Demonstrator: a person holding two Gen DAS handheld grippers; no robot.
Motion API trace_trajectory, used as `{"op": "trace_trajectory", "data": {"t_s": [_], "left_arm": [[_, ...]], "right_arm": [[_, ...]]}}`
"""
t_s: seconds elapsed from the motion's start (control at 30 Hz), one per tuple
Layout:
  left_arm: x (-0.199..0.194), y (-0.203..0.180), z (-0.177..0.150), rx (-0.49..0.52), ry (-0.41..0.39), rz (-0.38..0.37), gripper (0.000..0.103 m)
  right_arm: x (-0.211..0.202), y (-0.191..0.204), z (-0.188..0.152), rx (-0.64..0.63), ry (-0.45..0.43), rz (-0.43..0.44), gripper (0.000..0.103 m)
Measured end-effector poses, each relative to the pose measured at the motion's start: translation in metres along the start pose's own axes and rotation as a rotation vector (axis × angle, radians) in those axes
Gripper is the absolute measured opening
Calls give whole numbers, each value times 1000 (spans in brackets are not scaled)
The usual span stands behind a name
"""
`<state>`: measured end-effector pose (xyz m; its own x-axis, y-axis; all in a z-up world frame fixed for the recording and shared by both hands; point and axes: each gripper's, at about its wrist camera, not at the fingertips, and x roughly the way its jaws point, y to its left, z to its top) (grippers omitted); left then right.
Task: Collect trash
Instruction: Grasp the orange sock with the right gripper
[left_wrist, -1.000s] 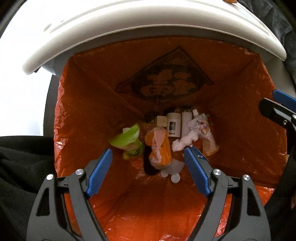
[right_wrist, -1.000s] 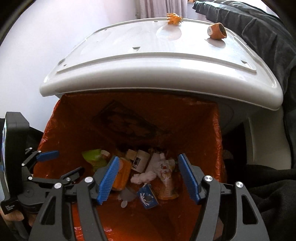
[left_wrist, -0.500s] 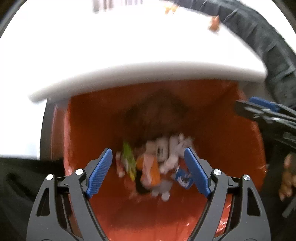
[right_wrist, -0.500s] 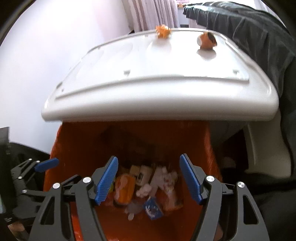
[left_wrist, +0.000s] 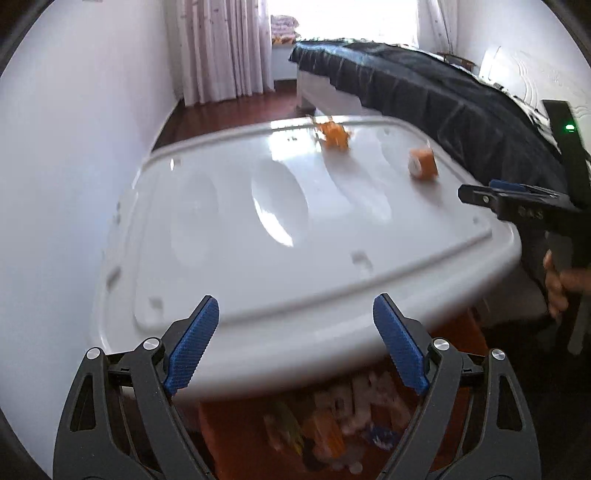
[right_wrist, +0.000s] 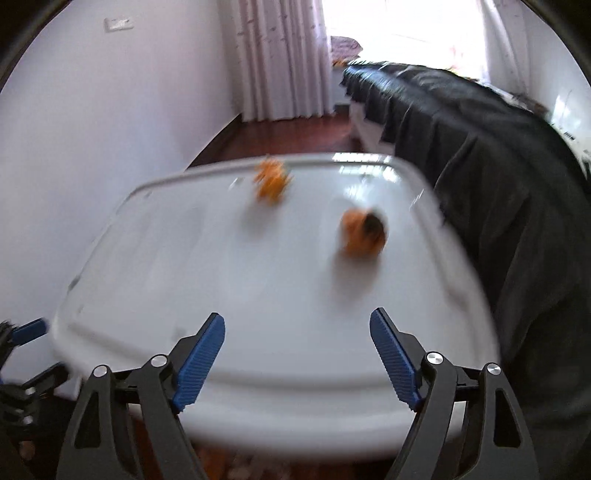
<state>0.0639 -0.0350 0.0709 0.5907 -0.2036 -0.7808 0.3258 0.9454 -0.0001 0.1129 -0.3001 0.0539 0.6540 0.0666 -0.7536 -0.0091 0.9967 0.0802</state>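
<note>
White plastic fills both views: the table (left_wrist: 229, 229) top. On it lie two orange scraps, a crumpled orange piece (left_wrist: 334, 134) near the far edge and an orange cup (left_wrist: 423, 164) on its side toward the bed (left_wrist: 424, 96) with its dark cover.

The left gripper (left_wrist: 295, 347) hangs over the near rim, its blue pads spread wide with nothing between them. The right gripper (right_wrist: 297, 356) is likewise parted and empty.

Only the left view looks under the table edge, where an orange bag (left_wrist: 236, 435) holds blurred trash (left_wrist: 332, 424): green, orange, white and blue bits I cannot tell apart. It also catches the right gripper from the side, at the table's right edge, with the hand (left_wrist: 557, 284) holding it.

The right view, heavily blurred, shows the cup's dark mouth and the left gripper's blue tip at the lower left.
</note>
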Motion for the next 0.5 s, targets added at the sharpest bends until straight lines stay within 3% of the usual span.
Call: {"op": "trace_trajectory", "data": {"t_s": [0.2, 0.37, 0.5], "left_arm": [[16, 14, 28, -25, -39, -1, 84], [38, 23, 33, -148, 57, -106, 84], [39, 18, 37, -131, 64, -93, 84]], "right_arm": [[57, -29, 39, 38, 3, -72, 84], [107, -42, 60, 83, 44, -111, 84], [133, -42, 67, 100, 76, -128, 84]]}}
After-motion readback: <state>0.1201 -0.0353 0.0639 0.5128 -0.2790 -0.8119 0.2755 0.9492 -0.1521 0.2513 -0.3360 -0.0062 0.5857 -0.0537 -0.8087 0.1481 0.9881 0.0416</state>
